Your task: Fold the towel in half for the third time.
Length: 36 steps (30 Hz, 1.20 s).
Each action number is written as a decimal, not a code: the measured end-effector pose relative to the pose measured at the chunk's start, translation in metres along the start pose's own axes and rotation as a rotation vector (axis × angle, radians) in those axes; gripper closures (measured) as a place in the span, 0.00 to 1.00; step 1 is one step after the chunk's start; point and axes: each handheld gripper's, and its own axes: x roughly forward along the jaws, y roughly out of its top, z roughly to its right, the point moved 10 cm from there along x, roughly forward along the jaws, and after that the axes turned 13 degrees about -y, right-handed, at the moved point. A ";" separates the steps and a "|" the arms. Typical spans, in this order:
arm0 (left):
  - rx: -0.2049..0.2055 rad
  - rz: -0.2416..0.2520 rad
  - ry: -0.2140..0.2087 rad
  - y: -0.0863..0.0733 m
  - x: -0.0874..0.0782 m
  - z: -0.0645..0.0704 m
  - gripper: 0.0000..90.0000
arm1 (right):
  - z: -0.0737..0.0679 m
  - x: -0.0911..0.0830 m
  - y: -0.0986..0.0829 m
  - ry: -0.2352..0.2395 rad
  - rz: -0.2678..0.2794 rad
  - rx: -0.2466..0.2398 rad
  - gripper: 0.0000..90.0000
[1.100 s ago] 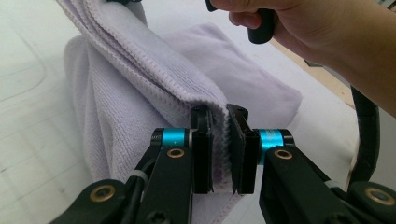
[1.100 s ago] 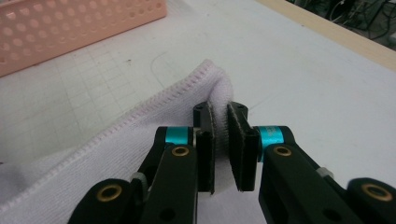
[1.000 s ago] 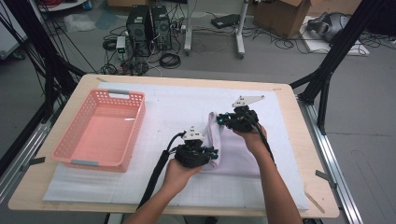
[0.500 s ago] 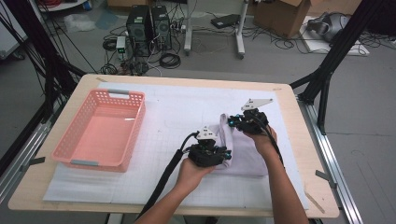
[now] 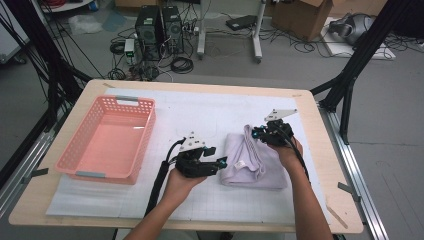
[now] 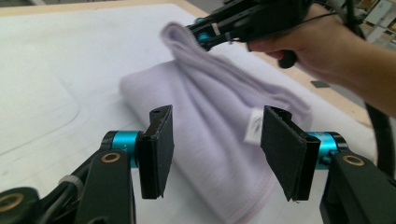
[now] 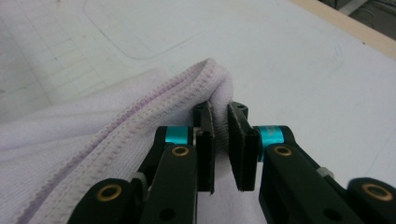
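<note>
1. The lavender towel (image 5: 252, 160) now lies folded right of centre on the table (image 5: 330, 150), shifted right since a second ago.
2. Right gripper (image 5: 263, 134) pinches its far hem, lifted.
3. Left gripper (image 5: 216, 164), jaws wide apart, has let go; the fold looks nearly done.
4. Pink basket (image 5: 107, 137) waits at the left.

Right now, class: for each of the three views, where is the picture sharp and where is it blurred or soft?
High view: evenly lit, slightly soft throughout. Left gripper view: the left hand-held gripper is crisp, while the folded pale lilac knit cloth and the right hand-held gripper beyond it blur. Right gripper view: the cloth's stitched hem is sharp at the jaws, softer nearer the camera.
</note>
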 end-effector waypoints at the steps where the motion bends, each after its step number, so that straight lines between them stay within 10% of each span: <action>1: -0.002 -0.002 0.003 -0.003 -0.003 -0.003 0.49 | 0.001 0.000 -0.002 -0.004 -0.006 0.002 0.91; 14: 0.001 0.015 0.022 -0.025 -0.031 -0.033 0.47 | 0.033 -0.054 -0.034 -0.186 -0.015 0.166 0.60; 18: 0.015 0.014 0.039 -0.030 -0.035 -0.038 0.47 | 0.020 -0.075 -0.049 -0.165 0.015 0.261 0.57; 36: 0.000 0.035 0.061 -0.035 -0.050 -0.048 0.46 | -0.047 -0.067 -0.079 -0.060 -0.045 0.223 0.46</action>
